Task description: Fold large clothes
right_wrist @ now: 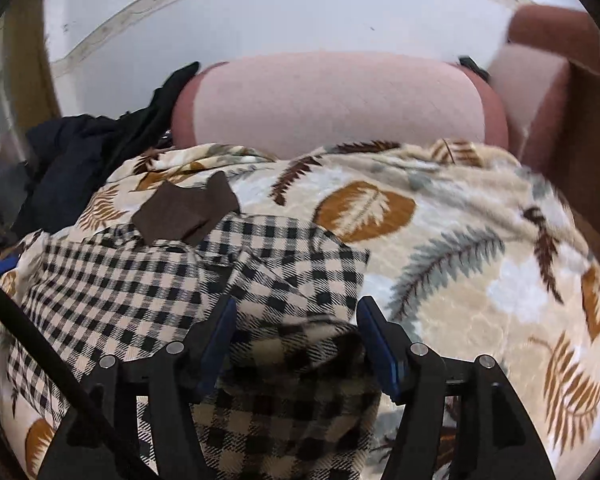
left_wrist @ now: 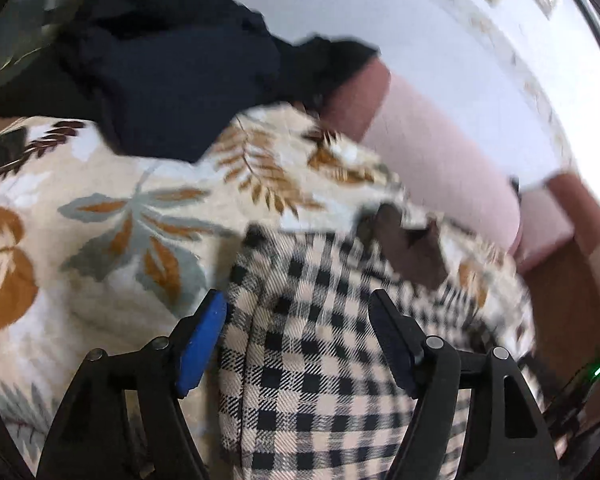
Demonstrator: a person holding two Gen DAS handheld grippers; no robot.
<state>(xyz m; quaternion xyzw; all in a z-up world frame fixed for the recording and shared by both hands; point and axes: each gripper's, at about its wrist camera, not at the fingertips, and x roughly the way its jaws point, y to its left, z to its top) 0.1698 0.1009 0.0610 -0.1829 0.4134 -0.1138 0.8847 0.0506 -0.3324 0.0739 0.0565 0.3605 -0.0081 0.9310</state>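
Observation:
A beige-and-black checked shirt (left_wrist: 320,340) with a brown collar (left_wrist: 412,248) lies on a leaf-patterned blanket (left_wrist: 100,220). My left gripper (left_wrist: 298,316) is open, its fingers spread over the shirt's edge. In the right wrist view the shirt (right_wrist: 148,280) lies partly folded, with the brown collar (right_wrist: 184,212) at its far end. My right gripper (right_wrist: 296,320) is open, with a bunched fold of the shirt between its fingers.
A heap of dark navy clothes (left_wrist: 172,72) lies at the blanket's far left; it also shows in the right wrist view (right_wrist: 80,160). A pink cushioned headboard (right_wrist: 332,100) stands behind the blanket (right_wrist: 480,240), with a white wall above.

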